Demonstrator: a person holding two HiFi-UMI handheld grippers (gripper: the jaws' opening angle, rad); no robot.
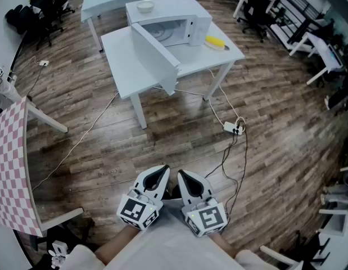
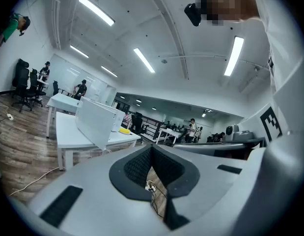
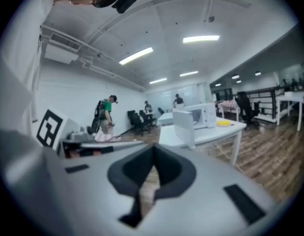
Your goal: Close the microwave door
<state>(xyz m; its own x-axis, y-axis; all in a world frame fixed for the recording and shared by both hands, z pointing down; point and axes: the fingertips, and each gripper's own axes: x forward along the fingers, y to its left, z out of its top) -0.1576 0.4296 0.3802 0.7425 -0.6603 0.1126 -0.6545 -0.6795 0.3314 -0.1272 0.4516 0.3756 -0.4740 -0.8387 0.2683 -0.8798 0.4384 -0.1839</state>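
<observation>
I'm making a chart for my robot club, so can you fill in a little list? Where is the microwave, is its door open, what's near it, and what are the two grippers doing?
microwave: on a white table
door: open, swung out wide
bowl: on top of the microwave
yellow object: on the table beside the microwave
left gripper: shut, empty, close to the person, far from the door
right gripper: shut, empty, beside the left gripper
power strip: on the wooden floor with cables
</observation>
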